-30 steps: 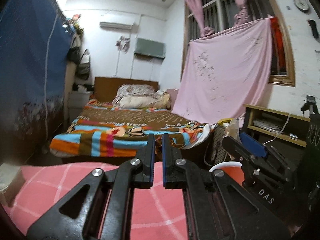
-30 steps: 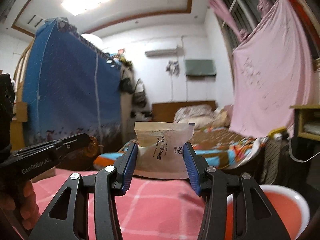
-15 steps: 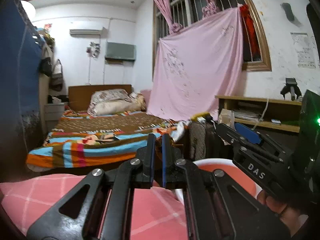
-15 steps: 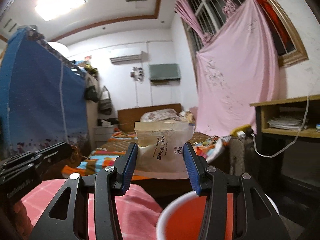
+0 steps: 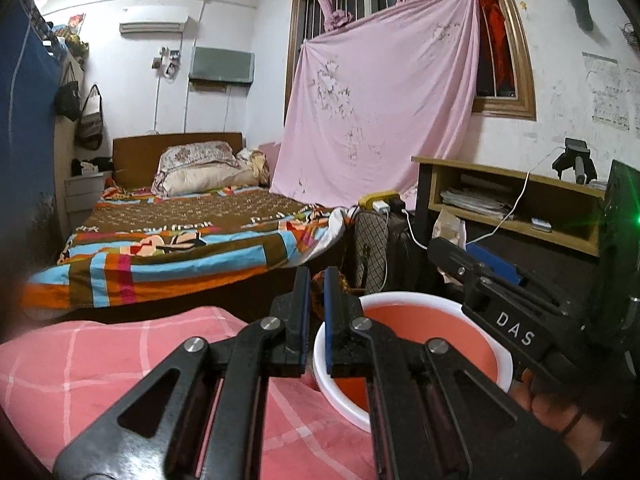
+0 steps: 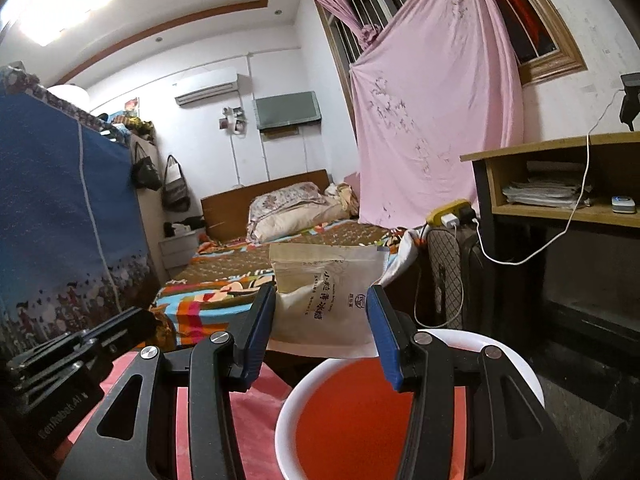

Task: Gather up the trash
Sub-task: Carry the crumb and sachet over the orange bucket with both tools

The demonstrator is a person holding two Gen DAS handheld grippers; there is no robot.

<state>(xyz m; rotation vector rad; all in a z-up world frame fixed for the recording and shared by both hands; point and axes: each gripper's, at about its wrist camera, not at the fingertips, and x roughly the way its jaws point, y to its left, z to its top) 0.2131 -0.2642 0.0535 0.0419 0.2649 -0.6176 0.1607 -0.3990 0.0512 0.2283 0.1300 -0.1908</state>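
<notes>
"DAS" on the right gripper [image 5: 516, 276]; "paul frank" on the bedspread [image 5: 188, 228]; unclear Chinese print on the pouch [image 6: 324, 300].

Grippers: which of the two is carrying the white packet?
The right gripper: its blue pads clamp the white packet above the red bin. The left gripper is shut on a small orange-brown scrap instead.

Black tool [image 6: 320, 324] frames, blue pads, silver screws, white "DAS" lettering.
</notes>
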